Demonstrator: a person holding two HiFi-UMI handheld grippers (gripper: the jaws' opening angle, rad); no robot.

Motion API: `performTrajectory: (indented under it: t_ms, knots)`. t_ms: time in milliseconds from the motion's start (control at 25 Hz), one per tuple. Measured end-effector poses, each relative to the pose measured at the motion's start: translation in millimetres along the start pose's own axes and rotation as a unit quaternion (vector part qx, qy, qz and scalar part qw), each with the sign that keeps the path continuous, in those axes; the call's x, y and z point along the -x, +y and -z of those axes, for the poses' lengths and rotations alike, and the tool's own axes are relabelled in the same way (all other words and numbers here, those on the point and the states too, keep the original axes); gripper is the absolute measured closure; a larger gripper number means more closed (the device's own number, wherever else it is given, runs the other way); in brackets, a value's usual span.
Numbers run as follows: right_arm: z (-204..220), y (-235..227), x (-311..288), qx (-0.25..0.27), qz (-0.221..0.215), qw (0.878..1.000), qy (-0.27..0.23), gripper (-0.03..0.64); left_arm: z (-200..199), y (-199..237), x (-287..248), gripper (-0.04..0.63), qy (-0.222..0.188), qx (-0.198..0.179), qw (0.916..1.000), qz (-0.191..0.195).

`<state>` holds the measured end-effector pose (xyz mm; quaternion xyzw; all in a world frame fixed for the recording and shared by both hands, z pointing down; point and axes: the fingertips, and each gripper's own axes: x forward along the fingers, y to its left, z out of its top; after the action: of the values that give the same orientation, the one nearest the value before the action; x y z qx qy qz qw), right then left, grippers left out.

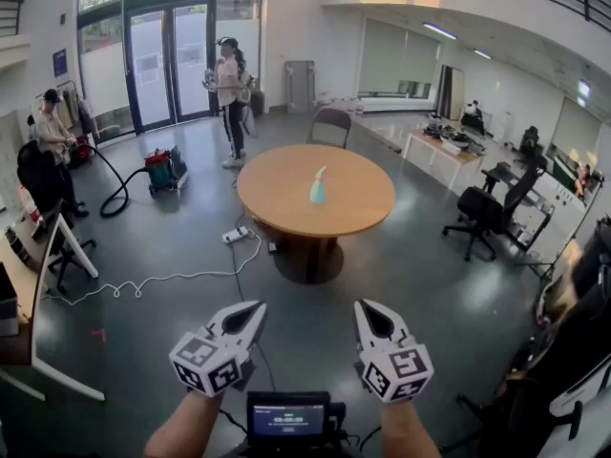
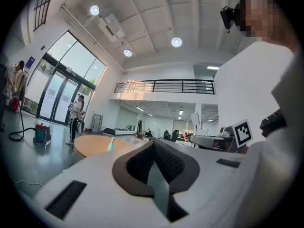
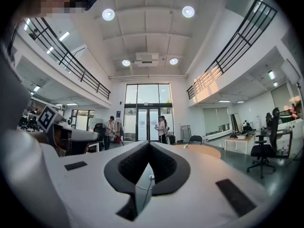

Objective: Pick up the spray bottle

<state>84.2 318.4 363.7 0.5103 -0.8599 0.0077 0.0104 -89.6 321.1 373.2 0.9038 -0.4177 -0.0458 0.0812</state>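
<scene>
Upright near the middle of the round wooden table [image 1: 277,213]: the pale green spray bottle [image 1: 318,187], with the nozzle turned to the left in the head view. Visible also in the left gripper view, small, on the same table top [image 2: 110,145].

Well short of the table, on its near side, held level and side by side: the left gripper [image 1: 256,309] and the right gripper [image 1: 364,305], both pointing toward the table. Both closed completely, pads pressed together, with nothing between them. Well apart from the bottle, touching neither it nor the table.

Behind the table: a dark chair [image 1: 331,122], and further back a person [image 1: 229,79] standing by the glass doors. Left of the table, on the grey floor: a vacuum cleaner [image 1: 164,170], and a white cable [image 1: 162,279] leading to a power strip [image 1: 236,235] near the table foot. Right of the table: a black office chair [image 1: 489,208].
</scene>
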Motion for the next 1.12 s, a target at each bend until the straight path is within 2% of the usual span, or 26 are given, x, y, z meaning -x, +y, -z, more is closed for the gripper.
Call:
performTrajectory:
  t_ms: [160, 560, 680, 880, 1000, 1120]
  knots:
    - [1.6, -0.6, -1.6, -0.005, 0.005, 1.0, 0.002, 0.615, -7.8, -3.6, -8.8, 0.594, 0.008, -0.033, 0.9993, 0.013]
    - [-5.5, 10.0, -0.9, -0.008, 0.009, 1.0, -0.001, 0.612, 0.0, -2.1, 4.2, 0.594, 0.0, -0.009, 0.9999, 0.009]
    - [-15.7, 18.2, -5.1, 0.008, 0.01, 1.0, -0.014, 0.611, -2.3, 0.9, 5.9, 0.595, 0.002, -0.02, 0.9997, 0.016]
    - [-50.8, 43.8, -19.9, 0.027, -0.034, 0.998, -0.041, 0.609, -19.1, 11.3, 10.4, 0.594, 0.001, -0.051, 0.9983, 0.028]
    - [-64.5, 56.7, -28.9, 0.046, -0.027, 0.998, -0.042, 0.609, -24.6, 20.6, 17.0, 0.594, -0.001, -0.064, 0.9974, 0.033]
    - [-67.0, 73.7, -39.9, 0.058, -0.01, 0.998, -0.038, 0.609, -27.3, 40.5, 23.8, 0.594, -0.003, -0.058, 0.9978, 0.032]
